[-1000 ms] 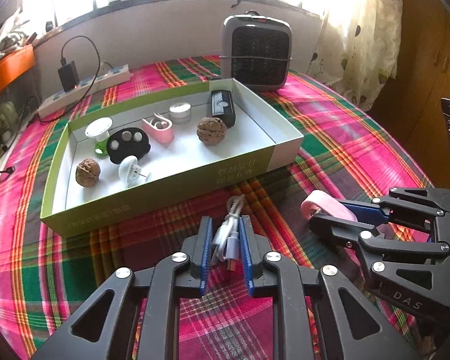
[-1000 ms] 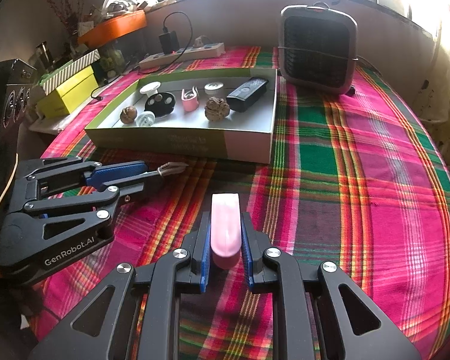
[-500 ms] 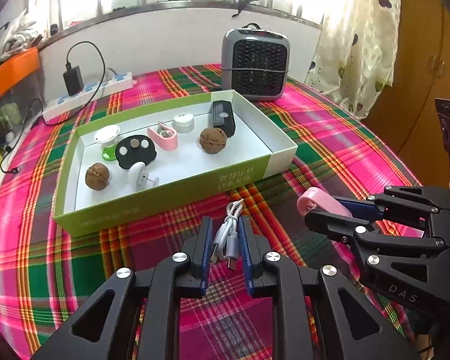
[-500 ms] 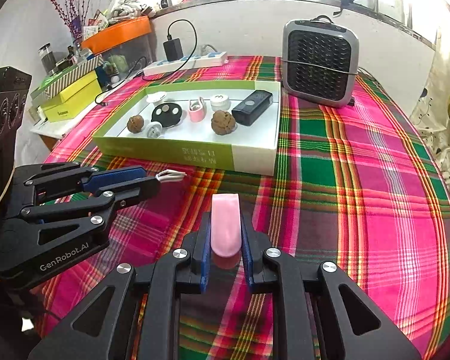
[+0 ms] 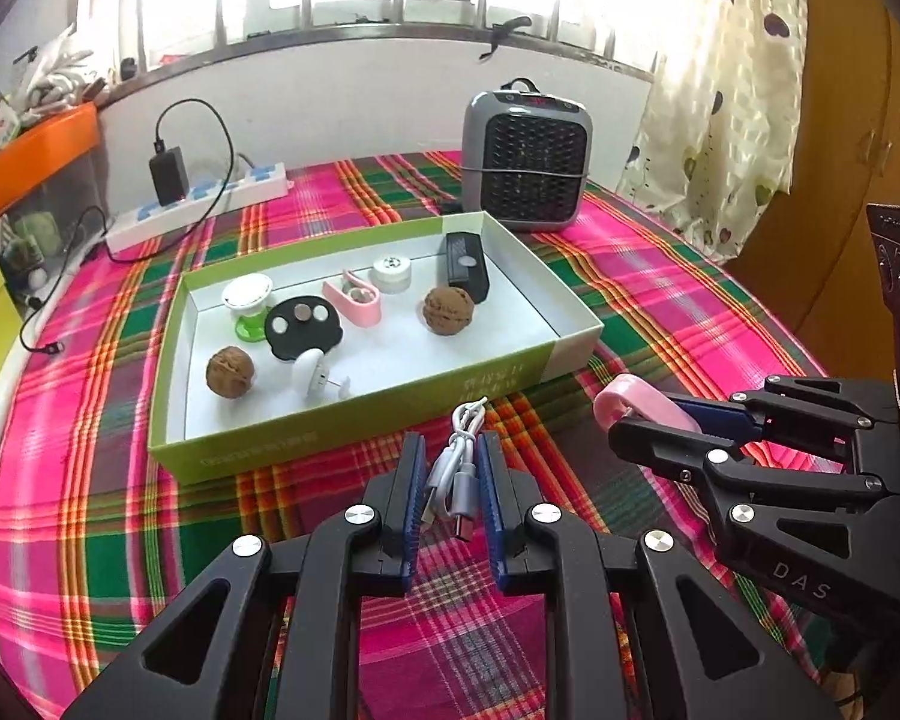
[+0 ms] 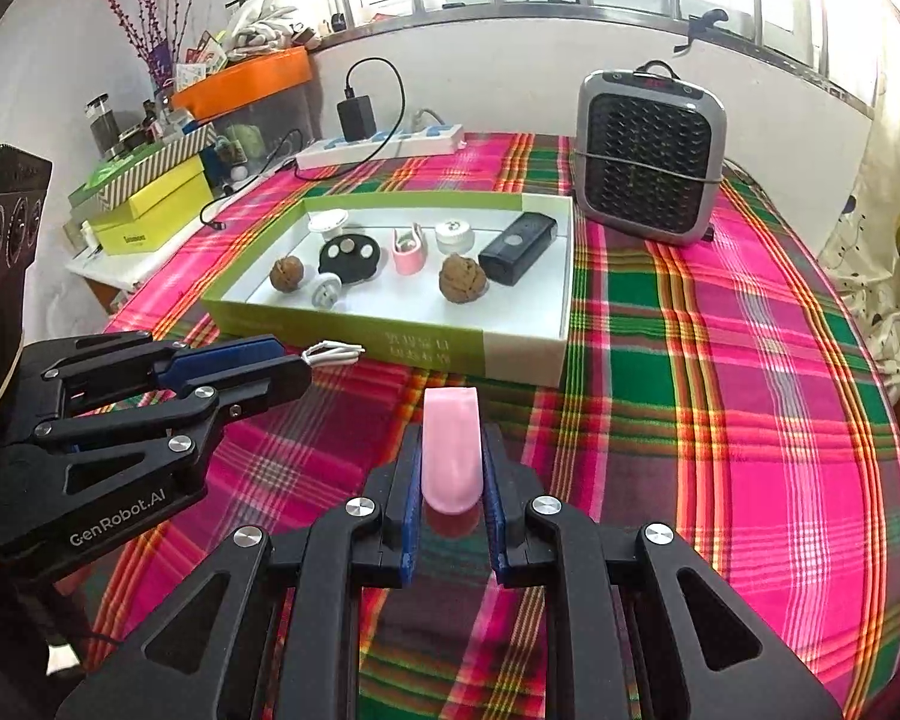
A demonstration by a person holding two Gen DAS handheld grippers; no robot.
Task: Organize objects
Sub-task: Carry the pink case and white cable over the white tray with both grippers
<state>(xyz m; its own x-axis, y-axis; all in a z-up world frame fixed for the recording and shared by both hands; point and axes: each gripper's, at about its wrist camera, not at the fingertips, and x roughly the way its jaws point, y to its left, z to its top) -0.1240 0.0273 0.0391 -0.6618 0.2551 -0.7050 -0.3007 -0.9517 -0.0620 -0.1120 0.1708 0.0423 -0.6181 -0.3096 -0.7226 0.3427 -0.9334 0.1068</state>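
— Pink and green stripes all over that cloth on the counter (image 5: 678, 300)! And look, both things are up in the air now.

— Yes. A moment ago they were lower down, close to the cloth. Now the left hand-held gripper (image 5: 450, 480) has come up a bit, and the box looks farther below it.

— What is it holding?

— A little white cable (image 5: 453, 468), folded in a bundle. The two blue pads are pressed tight on it. You can see its loop poking out in the other view too (image 6: 333, 354).

— And the other one?

— The right hand-held gripper (image 6: 453, 474) is squeezed on a pink clip (image 6: 450, 450). It sticks out past the tips. It has hardly moved.

— Where do they go?

— I think into the green box (image 5: 354, 426). It sits just past both grippers, open on top. It already has two walnuts (image 5: 229, 372), a black case (image 5: 465, 267), another pink clip (image 5: 354, 303) and some small round things inside.

— Is there room?

— The near right part of the box floor looks bare. So I guess the lift means the picking up is done, and next comes carrying them over the box wall and letting go.
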